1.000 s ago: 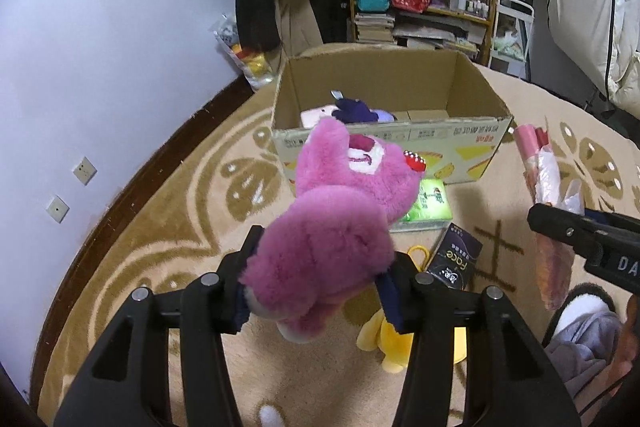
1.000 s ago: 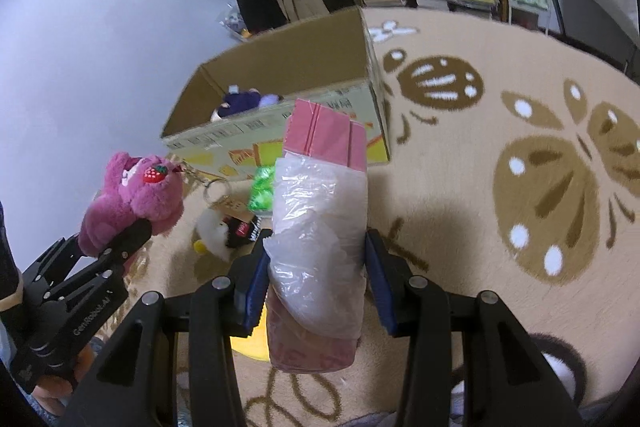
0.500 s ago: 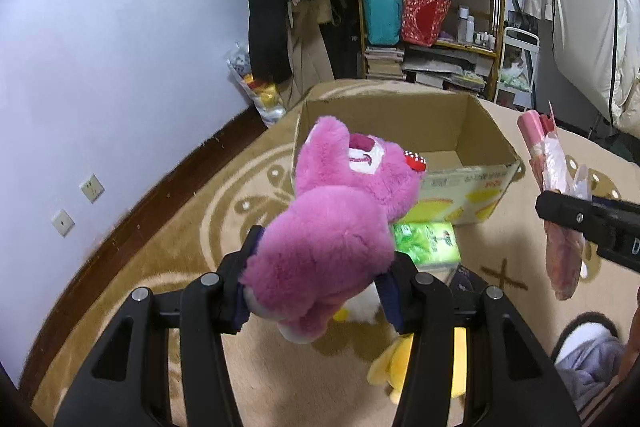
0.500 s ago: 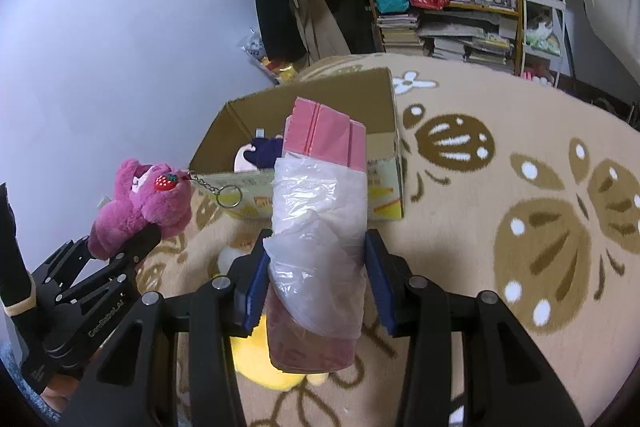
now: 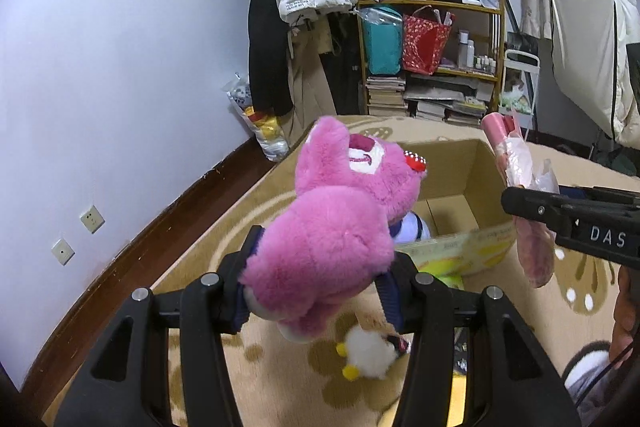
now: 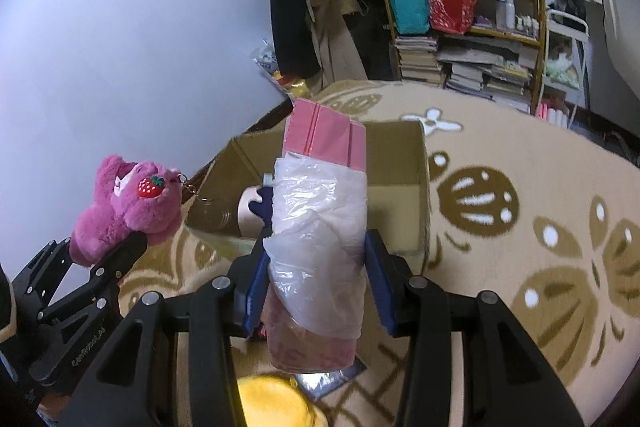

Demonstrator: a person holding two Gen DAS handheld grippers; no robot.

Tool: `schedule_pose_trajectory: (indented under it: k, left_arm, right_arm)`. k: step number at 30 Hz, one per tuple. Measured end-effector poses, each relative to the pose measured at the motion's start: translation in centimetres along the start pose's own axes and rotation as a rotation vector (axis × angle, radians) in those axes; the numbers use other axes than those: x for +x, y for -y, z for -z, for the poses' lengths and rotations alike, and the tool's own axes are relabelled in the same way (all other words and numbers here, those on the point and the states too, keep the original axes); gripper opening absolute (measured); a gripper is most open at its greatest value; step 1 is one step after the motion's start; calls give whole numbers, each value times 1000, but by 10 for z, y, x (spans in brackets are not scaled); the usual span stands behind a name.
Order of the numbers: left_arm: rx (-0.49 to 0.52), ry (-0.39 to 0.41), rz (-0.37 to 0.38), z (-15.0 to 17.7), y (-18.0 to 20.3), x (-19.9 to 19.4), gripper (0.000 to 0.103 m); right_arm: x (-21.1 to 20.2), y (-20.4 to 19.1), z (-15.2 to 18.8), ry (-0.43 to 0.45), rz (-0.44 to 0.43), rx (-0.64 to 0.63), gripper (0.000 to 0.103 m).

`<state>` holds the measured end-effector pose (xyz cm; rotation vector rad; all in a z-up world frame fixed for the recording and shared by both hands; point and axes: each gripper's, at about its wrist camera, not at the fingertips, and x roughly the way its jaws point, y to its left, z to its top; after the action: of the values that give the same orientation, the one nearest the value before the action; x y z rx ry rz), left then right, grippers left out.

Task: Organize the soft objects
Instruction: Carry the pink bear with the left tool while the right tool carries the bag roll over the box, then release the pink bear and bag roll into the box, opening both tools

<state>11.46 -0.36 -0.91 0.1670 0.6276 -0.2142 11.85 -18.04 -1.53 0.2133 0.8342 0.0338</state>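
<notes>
My left gripper (image 5: 316, 287) is shut on a pink plush bear (image 5: 340, 223) and holds it in the air in front of an open cardboard box (image 5: 476, 171). The bear also shows in the right wrist view (image 6: 128, 203), with a strawberry charm and a keychain on it. My right gripper (image 6: 316, 283) is shut on a pink packet in clear plastic wrap (image 6: 320, 227), held above the near edge of the box (image 6: 400, 179). That packet shows at the right in the left wrist view (image 5: 520, 187). A purple and white soft toy (image 6: 256, 207) lies inside the box.
A small white plush with yellow feet (image 5: 368, 351), a green pack (image 5: 444, 275) and a yellow plush (image 6: 272, 403) lie on the patterned beige rug (image 6: 520, 227) in front of the box. A cluttered shelf (image 5: 432, 67) and hanging coats (image 5: 288, 7) stand behind. The wall is at the left.
Both grippers have risen and moved forward toward the box with their loads still held. The box interior has come more into view from above.
</notes>
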Motion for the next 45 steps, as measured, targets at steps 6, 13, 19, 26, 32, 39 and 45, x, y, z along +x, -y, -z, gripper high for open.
schedule_pose_trajectory:
  k: [6,13,19,26,32,39,45]
  left_arm:
    - [-5,11,-4,-16,-2,18,50]
    - [5,8,3,-26,2,36,50]
    - [21,-1,-7,-26,5,50,50]
    - [50,-21,-6,-29,11,66,51]
    - [54,-37,2,-33,16,79,53]
    - [40,-66,1,-29,20,90,59]
    - [15,-86,10,-29,15,94,72]
  right_arm:
    - [7,-3,-15,19,1,-23,48]
    - [15,-5,-24,32,-1,-43,48]
    - [25,1,-32,38,8,-38,48]
    - [36,11,-39,39,11,-15,48]
    - [48,19,-39,-8,-9,16,48]
    - [65,33,-34,-51,-63,108,50]
    - [70,35,-32,-59,-39,101,64]
